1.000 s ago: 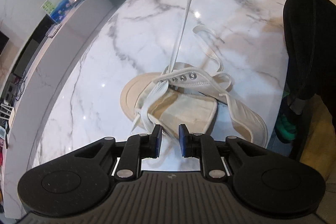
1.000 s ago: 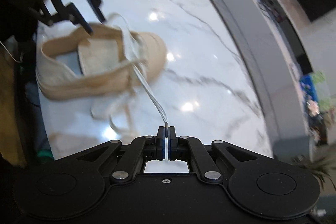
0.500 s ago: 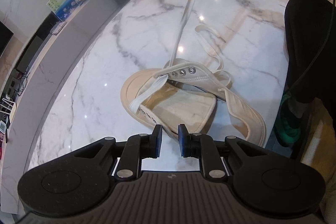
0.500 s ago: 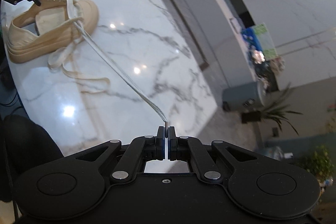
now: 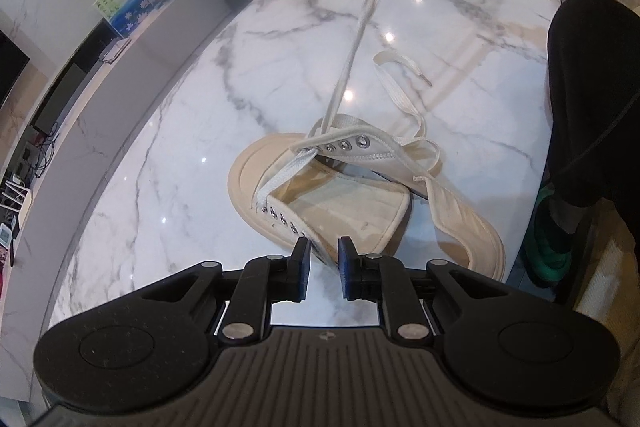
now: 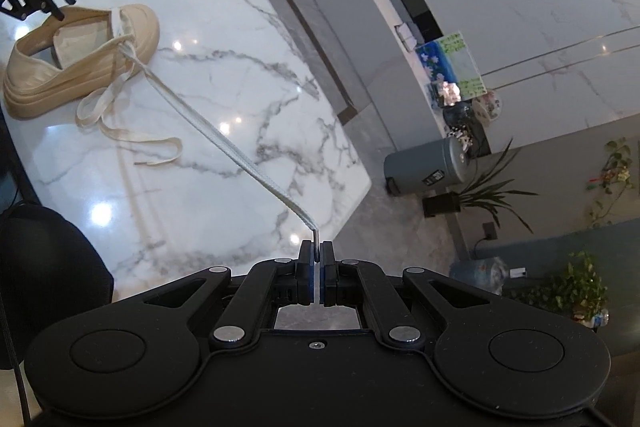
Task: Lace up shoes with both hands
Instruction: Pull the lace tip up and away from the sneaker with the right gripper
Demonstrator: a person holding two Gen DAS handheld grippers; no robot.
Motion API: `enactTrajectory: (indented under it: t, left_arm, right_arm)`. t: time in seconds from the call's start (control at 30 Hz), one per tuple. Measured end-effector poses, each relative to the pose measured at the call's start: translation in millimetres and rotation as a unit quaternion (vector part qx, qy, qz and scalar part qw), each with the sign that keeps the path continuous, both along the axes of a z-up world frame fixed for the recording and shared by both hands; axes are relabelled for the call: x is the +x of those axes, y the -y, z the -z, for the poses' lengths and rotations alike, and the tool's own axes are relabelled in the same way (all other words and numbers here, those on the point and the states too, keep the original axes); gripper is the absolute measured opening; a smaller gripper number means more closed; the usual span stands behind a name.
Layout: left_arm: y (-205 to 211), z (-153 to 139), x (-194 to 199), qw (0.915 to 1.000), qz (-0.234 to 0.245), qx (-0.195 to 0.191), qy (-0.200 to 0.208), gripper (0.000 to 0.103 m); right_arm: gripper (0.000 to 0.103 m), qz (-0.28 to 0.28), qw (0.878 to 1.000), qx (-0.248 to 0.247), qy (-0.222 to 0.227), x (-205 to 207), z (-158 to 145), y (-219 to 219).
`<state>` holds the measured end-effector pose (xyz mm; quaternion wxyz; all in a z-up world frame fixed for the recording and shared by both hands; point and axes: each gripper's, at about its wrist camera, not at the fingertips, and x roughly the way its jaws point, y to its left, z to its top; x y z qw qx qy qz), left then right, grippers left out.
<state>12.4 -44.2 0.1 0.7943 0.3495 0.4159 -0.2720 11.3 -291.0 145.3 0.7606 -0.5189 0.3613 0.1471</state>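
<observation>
- Left wrist view: our left gripper (image 5: 323, 251) hovers over the cream shoe (image 5: 320, 195) lying on the marble table (image 5: 168, 131). Its jaws stand narrowly apart, straddling the near eyelet flap; we cannot tell whether the pads press it. The white lace (image 5: 362, 23) runs taut from the front eyelets up out of frame; its other end lies loose beside the shoe.
- Right wrist view: our right gripper (image 6: 316, 255) is clamped on the lace's metal tip, well away from the shoe (image 6: 80, 55), with the lace (image 6: 224, 143) stretched straight between them.
</observation>
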Motion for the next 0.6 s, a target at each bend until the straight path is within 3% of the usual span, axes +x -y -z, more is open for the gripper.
enactTrajectory:
  t: [0.27,0.6]
  left_arm:
    - [4,-3,1,0.9997,-0.001,-0.022,-0.003,0.014]
    - [3,-23,3,0.9978,-0.003,-0.066,0.001,0.014]
  right_arm:
    - [0.0,0.004,0.996,0.025,-0.086,13,54,-1]
    - [0.001,-0.026,0.975,0.073,-0.208,37,139,-24]
